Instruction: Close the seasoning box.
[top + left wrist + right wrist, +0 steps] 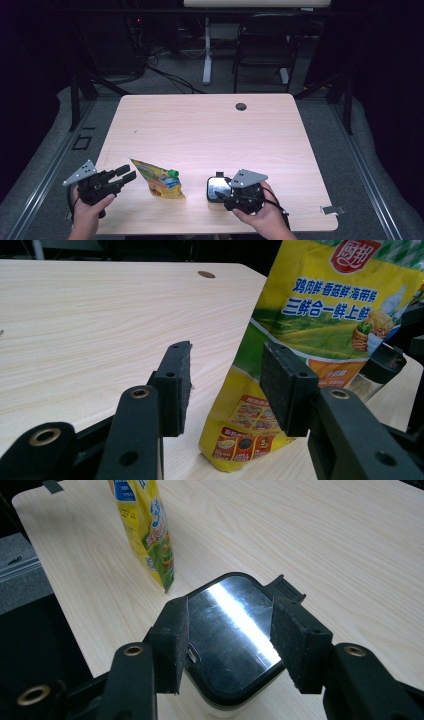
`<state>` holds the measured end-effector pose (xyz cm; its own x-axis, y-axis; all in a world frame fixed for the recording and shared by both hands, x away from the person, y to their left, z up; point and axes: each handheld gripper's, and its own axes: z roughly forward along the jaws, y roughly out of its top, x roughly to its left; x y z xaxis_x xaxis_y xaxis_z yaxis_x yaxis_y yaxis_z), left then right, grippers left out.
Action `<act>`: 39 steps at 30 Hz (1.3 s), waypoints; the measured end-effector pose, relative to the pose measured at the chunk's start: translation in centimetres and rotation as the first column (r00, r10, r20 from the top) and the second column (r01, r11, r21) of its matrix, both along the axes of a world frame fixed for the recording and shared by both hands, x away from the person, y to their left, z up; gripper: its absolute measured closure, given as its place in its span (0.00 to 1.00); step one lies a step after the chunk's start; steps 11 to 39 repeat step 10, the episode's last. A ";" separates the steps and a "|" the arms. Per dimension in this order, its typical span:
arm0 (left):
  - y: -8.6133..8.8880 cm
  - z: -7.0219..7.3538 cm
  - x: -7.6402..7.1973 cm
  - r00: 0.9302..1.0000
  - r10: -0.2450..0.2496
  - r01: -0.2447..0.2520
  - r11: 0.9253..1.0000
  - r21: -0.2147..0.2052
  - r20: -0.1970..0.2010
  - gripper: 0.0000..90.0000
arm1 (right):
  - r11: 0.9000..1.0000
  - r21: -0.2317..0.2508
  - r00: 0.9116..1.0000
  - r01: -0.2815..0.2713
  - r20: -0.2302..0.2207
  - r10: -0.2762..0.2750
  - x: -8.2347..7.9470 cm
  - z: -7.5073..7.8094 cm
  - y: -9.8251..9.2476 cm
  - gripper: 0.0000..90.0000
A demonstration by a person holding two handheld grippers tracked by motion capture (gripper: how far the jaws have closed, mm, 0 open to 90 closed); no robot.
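1. Your left tool (pixel 126 174) sits at the lower left of the high view with its jaws spread and nothing between the pads (pixel 176 385); it points at the pouch (pixel 159 180) but does not touch it.
2. Your right tool (pixel 227 642) sits at the lower middle of the high view, its jaws standing on either side of the box (pixel 231 635). Whether the pads press on the box's sides or just flank them, I cannot tell.
3. The pouch stands near the front edge of the tabletop (pixel 210 130), between your two tools, with the box just to its right in the high view.
4. By my reading, the work is at an early stage: the pouch is ungripped, its green cap (pixel 173 173) looks in place, and the box's lid is on. Gripping, opening and any pouring appear left to do.
5. The pouch is soft, glossy printed film, mostly yellow with green and blue, flat-sided and gusseted at the bottom, so it will likely buckle under a pinch.
6. The box is squarish with rounded corners, pale walls, a black rim with a tab and a shiny mirror-like lid; it looks rigid and slippery.
7. The tabletop is pale wood grain, smooth and matte.
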<state>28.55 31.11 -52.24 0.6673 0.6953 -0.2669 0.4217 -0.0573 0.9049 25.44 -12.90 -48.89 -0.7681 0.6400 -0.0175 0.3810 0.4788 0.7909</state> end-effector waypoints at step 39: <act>0.1 -0.3 0.1 1.000 0.030 -0.030 1.000 0.000 0.003 0.62 | 0.997 0.051 0.998 0.062 -0.012 -0.061 -0.1 -0.2 -1.9 0.55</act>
